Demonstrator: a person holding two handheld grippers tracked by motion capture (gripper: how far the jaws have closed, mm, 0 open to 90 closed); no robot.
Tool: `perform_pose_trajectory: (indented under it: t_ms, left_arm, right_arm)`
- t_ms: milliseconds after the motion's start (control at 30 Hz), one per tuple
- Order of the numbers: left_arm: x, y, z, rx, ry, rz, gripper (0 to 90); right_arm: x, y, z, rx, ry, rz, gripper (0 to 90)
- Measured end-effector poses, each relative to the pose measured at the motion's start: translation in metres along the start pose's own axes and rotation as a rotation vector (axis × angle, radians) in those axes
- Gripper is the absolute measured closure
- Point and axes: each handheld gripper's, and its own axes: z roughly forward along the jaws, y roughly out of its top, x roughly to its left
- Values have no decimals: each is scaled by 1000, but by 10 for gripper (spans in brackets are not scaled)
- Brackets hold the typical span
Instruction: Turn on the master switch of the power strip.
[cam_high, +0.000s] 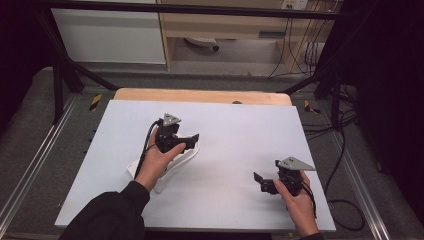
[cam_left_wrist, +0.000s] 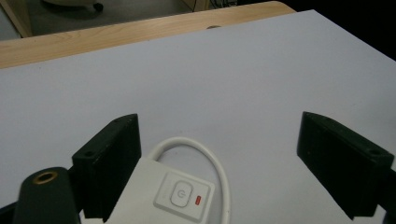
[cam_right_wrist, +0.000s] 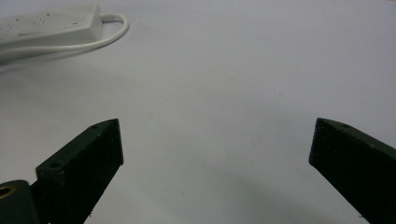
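Lining up my left jaws over the switch end of the power strip

My left gripper hangs over the white power strip, jaws spread wide and gripping nothing; the strip's end with its power button and red indicator sits between them, closer to one jaw, and its white cord loops out from that end. The strip lies flat on the white table, left of middle, under my left hand. My right gripper waits well apart near the front right, jaws also wide and empty. I judge this the approach before a grasp: next I should centre the strip's body between the left jaws, lower, and close across its width, keeping off the cord.
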Motion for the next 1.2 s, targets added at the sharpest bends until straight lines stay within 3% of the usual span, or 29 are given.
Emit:
perform_pose_trajectory:
  t_ms: [300,467,767,867,1200]
  left_arm:
    - [-5,-1,5,20,20,14,241]
    - [-3,-2,9,39,-2,7,358]
    - [2,-4,11,61,11,28,487]
    - [5,-4,12,59,3,27,614]
    - [8,-6,12,75,-10,54,786]
  right_arm:
    - [1,0,0,3,0,-5,33]
    - [1,0,0,3,3,-5,33]
    - [2,0,0,3,4,-4,33]
    - [2,0,0,3,5,-6,33]
    - [2,1,0,2,7,-5,33]
